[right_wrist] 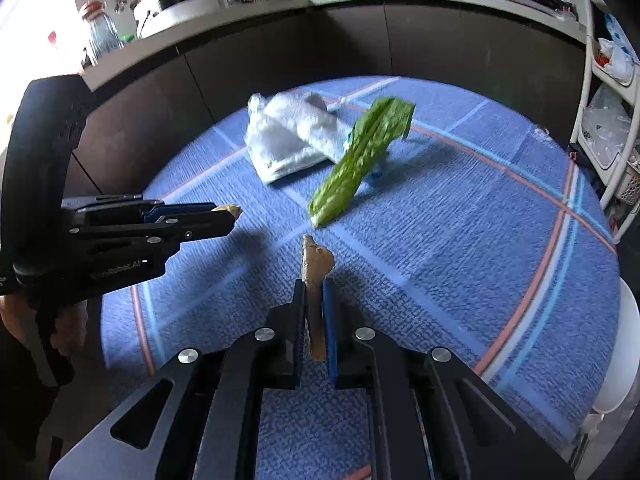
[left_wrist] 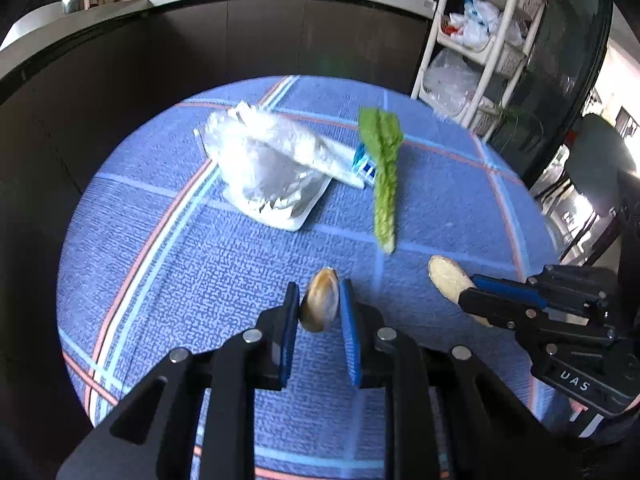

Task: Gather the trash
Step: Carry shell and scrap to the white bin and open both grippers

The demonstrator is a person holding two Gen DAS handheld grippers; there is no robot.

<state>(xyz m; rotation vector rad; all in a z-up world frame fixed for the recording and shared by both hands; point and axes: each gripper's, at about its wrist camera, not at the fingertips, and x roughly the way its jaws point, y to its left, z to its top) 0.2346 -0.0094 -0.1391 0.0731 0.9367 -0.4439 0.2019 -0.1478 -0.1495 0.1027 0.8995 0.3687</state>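
Blue-checked cloth over round bench [left_wrist: 168,280], trash scattered on top.

Farther back on left, crumpled white plastic bag [left_wrist: 264,168]; beside it green lettuce leaf [left_wrist: 384,176], lying flat. Nearer, left claw [left_wrist: 319,300] pinching brown shell [left_wrist: 320,302] between blue pads; to right, right claw [right_wrist: 315,300] pressed on tan flat scrap [right_wrist: 316,268], both held above cloth.

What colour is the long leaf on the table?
The long crinkled leaf is green, clearest in the left wrist view.
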